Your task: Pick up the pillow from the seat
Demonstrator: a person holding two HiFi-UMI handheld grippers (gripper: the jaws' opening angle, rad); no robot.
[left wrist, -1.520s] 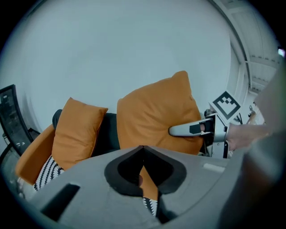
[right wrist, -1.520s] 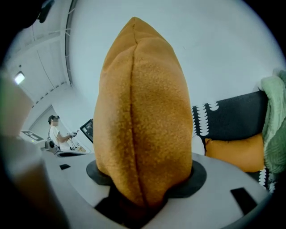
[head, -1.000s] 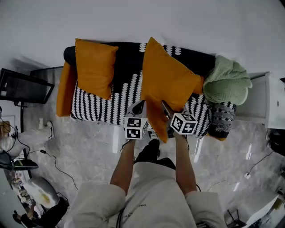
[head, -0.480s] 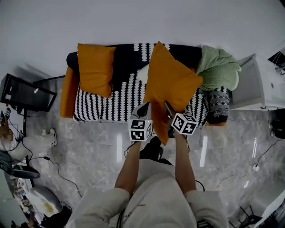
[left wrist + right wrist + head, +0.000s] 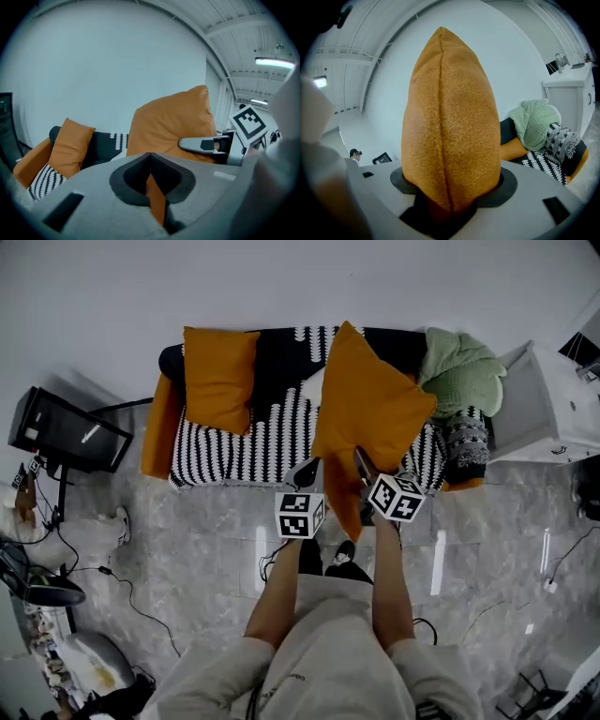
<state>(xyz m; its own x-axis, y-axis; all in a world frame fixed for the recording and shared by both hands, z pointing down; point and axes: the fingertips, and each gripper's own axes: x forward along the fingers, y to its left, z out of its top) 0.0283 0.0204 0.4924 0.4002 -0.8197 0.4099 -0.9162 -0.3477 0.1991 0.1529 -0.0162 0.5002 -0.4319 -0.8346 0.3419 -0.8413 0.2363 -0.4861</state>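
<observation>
Head view records a change over the last second: the sofa (image 5: 272, 442) now sits higher in frame. Both marker cubes, which earlier overlapped its front edge, now stand over bare floor. Assessment: the person is backing away with the load, and the pick-up is in effect complete.

The pillow (image 5: 370, 418) is off the seat and upright on edge. Its lower corner hangs between the two grippers, and its upper body shows against the backrest.

Left gripper (image 5: 305, 470): jaws nearly together, pinching a thin fold of the orange cover, as the left gripper view confirms.

Right gripper (image 5: 361, 463): jaws held moderately apart by the pillow's bulk, which fills the gap and presses both pads. The seam faces its camera.

A second orange pillow (image 5: 218, 379) remains on the seat at the left end and a green blanket (image 5: 459, 371) lies at the right end. Both are well apart from the grip.
</observation>
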